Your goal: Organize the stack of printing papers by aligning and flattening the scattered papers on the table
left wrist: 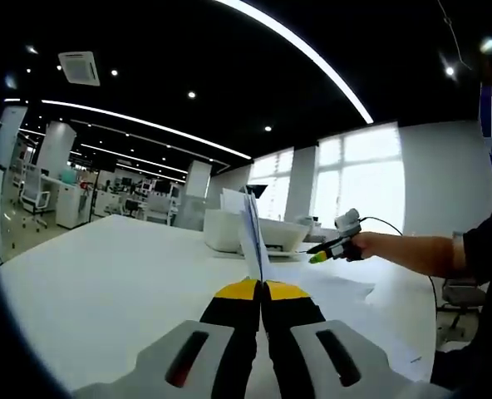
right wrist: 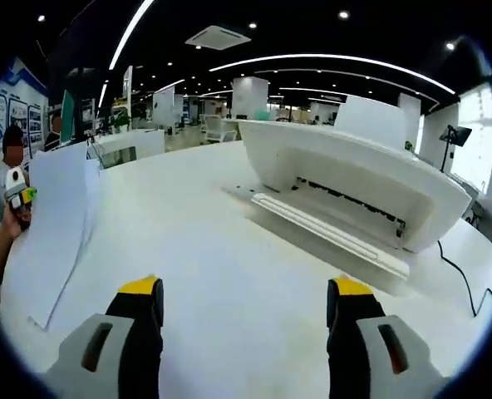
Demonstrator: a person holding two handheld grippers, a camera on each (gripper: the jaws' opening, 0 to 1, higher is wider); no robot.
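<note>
I count two tongs, one in each of my hands, one printer and one sheaf of printing papers; how many sheets are in the sheaf I cannot tell.

My left gripper has its yellow-tipped jaws pressed together on the lower edge of the papers, which stand upright straight ahead of the tips. Seen edge-on from there, they make a thin white blade with a bluish shaded side, the sheets fanning slightly apart toward the top. In the right gripper view the same papers show their broad face: plain white and standing on the table, with a second sheet's edge peeking out behind the front one, so the edges are not flush. They lie well off to the left of my right gripper, apart from it, with my left hand at their far side.

My right gripper has its jaws spread wide with nothing between them but bare tabletop. In the left gripper view it is out to the right of the papers, held in my right hand, not touching them.

The white printer sits on the table ahead of my right gripper and slightly right, its front tray facing the tips.
</note>
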